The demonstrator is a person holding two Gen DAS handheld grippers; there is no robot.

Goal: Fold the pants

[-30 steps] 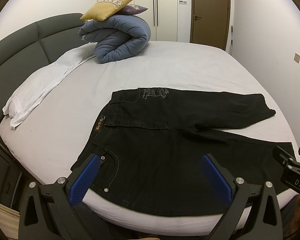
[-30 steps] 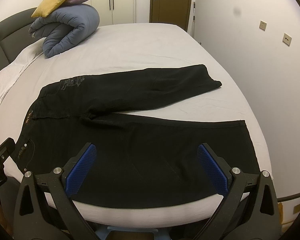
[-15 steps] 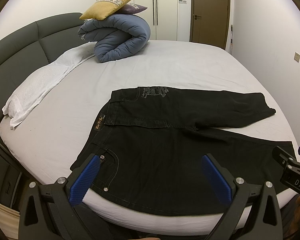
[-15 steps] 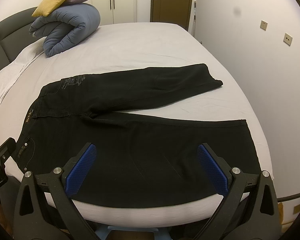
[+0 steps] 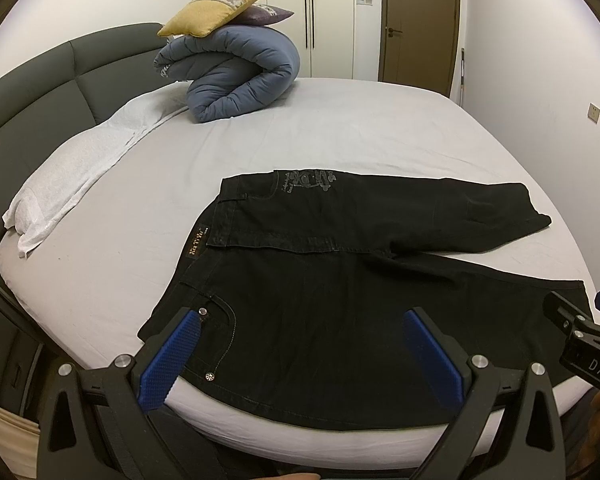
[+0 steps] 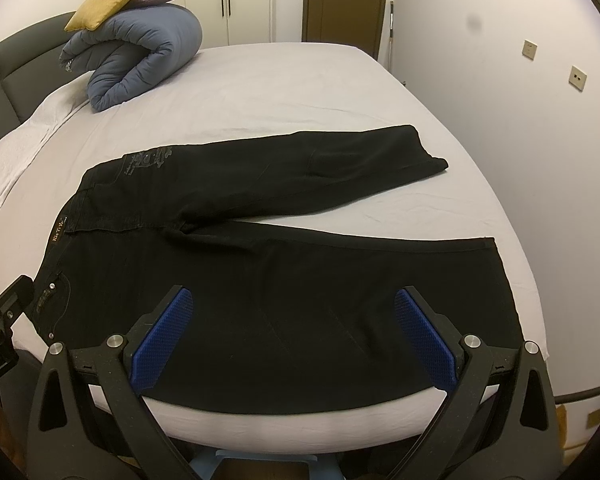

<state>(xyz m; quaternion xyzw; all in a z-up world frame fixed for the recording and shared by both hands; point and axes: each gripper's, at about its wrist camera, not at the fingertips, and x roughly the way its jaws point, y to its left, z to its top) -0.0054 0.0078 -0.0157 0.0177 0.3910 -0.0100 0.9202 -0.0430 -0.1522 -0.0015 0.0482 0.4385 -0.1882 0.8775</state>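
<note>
The left hand-held gripper (image 5: 300,344) hangs over the near edge of the bed (image 5: 340,128) with its blue pads spread wide and nothing between them; the right hand-held gripper (image 6: 292,328) stands the same way, jaws apart and empty. The black pants (image 5: 340,280) lie flat on the grey sheet, waistband to the left, the two legs splayed in a V toward the right, the near leg running along the bed's front edge. The left tool sits just short of the hip pocket and its rivets, the right one over the middle of the near leg, short of the hem. Judged from this, no fold has been made yet. To do it cleanly, each tool should pinch the near edge, one at the waistband corner and one at the hem, lift together and carry the near leg onto the far leg so seams align. Uneven lifting would likely wrinkle the cloth.
</note>
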